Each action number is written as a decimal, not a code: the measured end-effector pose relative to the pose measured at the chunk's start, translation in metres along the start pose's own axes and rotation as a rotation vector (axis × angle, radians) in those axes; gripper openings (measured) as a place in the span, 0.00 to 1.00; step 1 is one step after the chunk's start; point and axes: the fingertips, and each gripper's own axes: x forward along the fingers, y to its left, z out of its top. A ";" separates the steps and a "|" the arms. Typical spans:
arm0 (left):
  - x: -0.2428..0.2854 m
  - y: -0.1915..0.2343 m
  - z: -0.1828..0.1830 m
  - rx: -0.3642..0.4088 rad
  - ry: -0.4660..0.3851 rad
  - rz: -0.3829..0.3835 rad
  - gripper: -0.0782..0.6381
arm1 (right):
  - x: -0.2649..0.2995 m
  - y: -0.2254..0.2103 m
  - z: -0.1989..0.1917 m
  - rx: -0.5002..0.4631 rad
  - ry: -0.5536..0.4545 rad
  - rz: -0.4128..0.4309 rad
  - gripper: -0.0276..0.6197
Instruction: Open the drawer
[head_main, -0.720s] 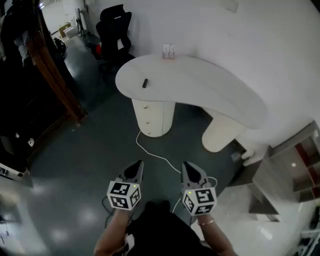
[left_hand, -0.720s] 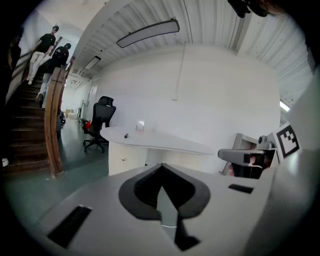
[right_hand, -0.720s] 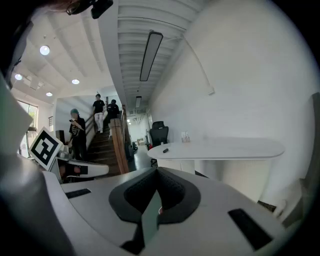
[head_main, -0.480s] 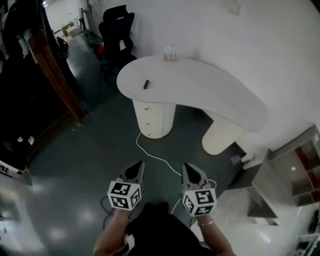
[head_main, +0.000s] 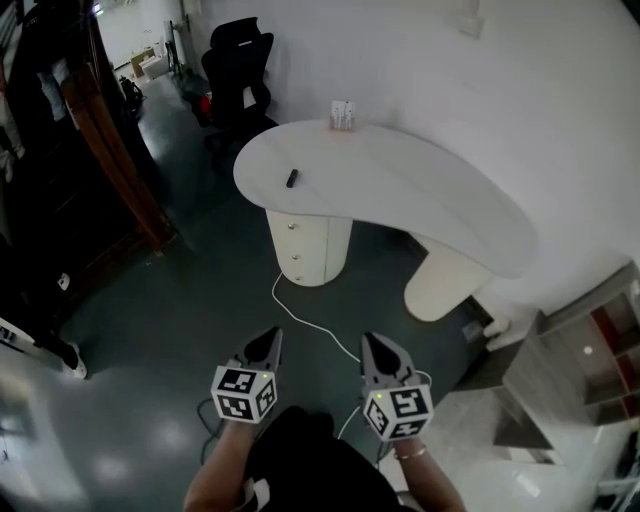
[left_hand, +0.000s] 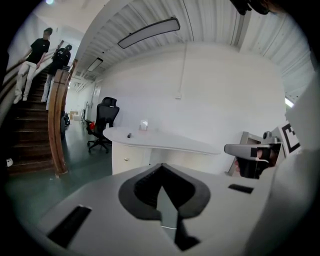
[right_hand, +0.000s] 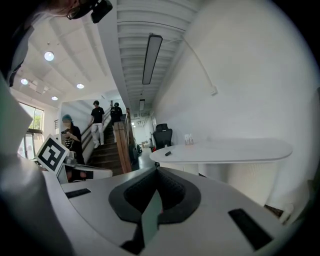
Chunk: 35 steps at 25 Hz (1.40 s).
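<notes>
L gripper (head_main: 271, 338): jaws pressed together, nothing btwn. R gripper (head_main: 371, 342): same, together, empty. Both side by side over dark floor (head_main: 170, 300), well apart from desk (head_main: 420, 190). Top drawer (head_main: 296, 228) in rounded pedestal (head_main: 325, 245) under desk's left end; front flush, shut. Small dark obj (head_main: 292, 178) near desk's left edge; small box (head_main: 343, 115) at back edge. White cable (head_main: 310, 316) on floor btwn pedestal and grippers.

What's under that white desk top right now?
A left pedestal with drawers and small knobs, and a plain right pedestal. A white cable on the floor leads to the left pedestal's base. The top hides the floor farther back.
</notes>
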 end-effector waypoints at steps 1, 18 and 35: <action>0.003 0.003 0.000 -0.002 0.001 0.006 0.11 | 0.002 -0.002 0.001 -0.003 -0.001 0.001 0.05; 0.143 0.103 -0.002 -0.031 0.106 0.042 0.15 | 0.103 -0.032 0.018 0.044 0.040 -0.020 0.05; 0.357 0.217 -0.163 -0.027 0.170 0.011 0.29 | 0.276 -0.095 -0.161 0.068 0.101 -0.022 0.05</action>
